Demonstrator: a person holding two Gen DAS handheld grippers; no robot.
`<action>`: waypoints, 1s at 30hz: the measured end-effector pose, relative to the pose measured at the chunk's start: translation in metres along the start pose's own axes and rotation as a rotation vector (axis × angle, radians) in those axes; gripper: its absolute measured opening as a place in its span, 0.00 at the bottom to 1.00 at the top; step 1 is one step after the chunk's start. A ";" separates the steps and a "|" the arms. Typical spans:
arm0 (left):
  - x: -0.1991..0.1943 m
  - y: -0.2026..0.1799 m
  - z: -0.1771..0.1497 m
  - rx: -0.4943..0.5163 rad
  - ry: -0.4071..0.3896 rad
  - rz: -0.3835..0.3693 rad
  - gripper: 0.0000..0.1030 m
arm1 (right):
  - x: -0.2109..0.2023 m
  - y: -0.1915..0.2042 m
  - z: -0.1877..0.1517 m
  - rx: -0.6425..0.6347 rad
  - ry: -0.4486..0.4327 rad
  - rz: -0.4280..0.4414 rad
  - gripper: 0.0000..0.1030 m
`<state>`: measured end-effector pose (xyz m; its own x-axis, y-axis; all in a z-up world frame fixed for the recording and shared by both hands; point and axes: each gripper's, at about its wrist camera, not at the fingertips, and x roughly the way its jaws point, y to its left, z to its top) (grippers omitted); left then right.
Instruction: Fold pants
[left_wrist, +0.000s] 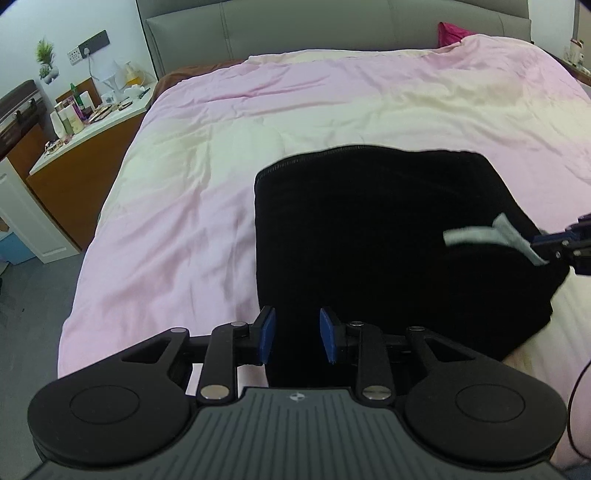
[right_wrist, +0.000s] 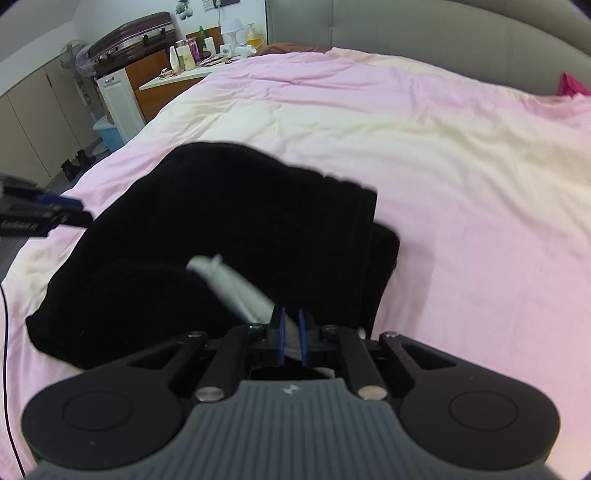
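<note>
Lying on the pink duvet (left_wrist: 332, 110) of the bed near its foot edge, the black pants (left_wrist: 369, 240) form a folded bundle directly ahead of both tools. The left hand-held gripper (left_wrist: 297, 334) sits at the bundle's near left edge with its 2 blue pads (left_wrist: 267, 332) parted; dark cloth lies in the gap between them, but the pads do not press on it, so this tool is released. The right hand-held gripper (right_wrist: 291, 338) sits at the bundle's near right side with its blue pads almost together, clenched on a pale fabric strip (right_wrist: 236, 284), apparently a label or lining of the pants, which runs up and to the left from the jaws across the black cloth.

The left wrist view alone shows the bundle's far edge with a zip-like seam, the grey headboard (left_wrist: 295, 26) and a magenta cloth (left_wrist: 452, 31) at the head of the bed. The right wrist view alone shows a suitcase (right_wrist: 136, 37) and a fan (right_wrist: 75, 59) beyond the bedside table (right_wrist: 173, 79), and the stepped layers along the bundle's right side.
</note>
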<state>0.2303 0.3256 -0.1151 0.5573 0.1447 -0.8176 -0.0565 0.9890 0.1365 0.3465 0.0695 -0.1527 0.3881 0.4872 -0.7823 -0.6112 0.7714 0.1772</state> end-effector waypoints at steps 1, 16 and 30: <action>-0.007 -0.002 -0.012 0.012 0.003 0.012 0.43 | -0.001 0.003 -0.010 0.005 -0.008 -0.001 0.07; 0.036 0.004 -0.089 -0.004 0.104 0.086 0.14 | -0.002 0.008 -0.045 0.065 -0.052 -0.017 0.08; -0.047 0.001 -0.041 0.043 0.035 0.154 0.38 | -0.043 0.024 -0.021 -0.017 -0.044 -0.049 0.48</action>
<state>0.1702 0.3209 -0.0999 0.5158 0.2962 -0.8039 -0.1035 0.9530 0.2847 0.3009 0.0584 -0.1268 0.4475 0.4670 -0.7627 -0.6024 0.7877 0.1289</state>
